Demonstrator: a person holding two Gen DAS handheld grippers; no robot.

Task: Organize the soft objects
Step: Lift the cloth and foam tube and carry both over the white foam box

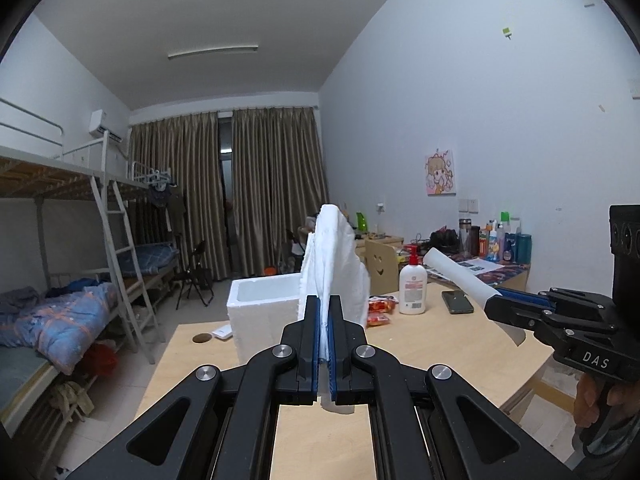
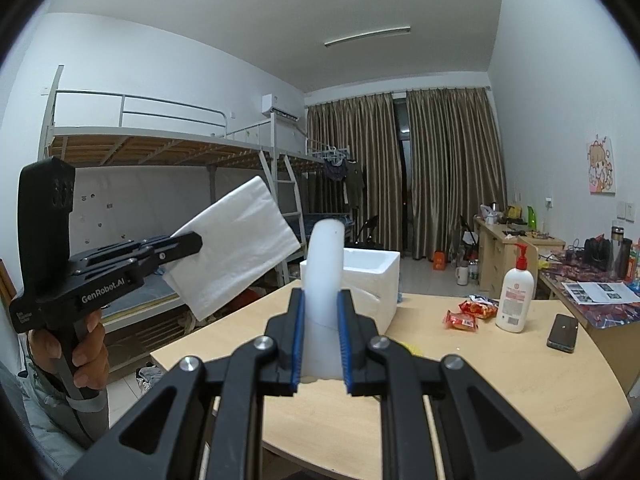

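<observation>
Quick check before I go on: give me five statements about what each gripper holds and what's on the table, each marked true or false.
1. The left gripper is shut on a white cloth. True.
2. The right gripper is empty. False: it is clamped on a white foam roll.
3. The white foam box stands on the table. True.
4. The lotion pump bottle lies on its side. False: it stands upright.
5. The dark phone is inside the box. False: it lies flat on the table.

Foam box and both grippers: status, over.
Left gripper shut on white towel, held up. Right gripper shut on white roll. Foam box open on table, nothing blocking it.
</observation>
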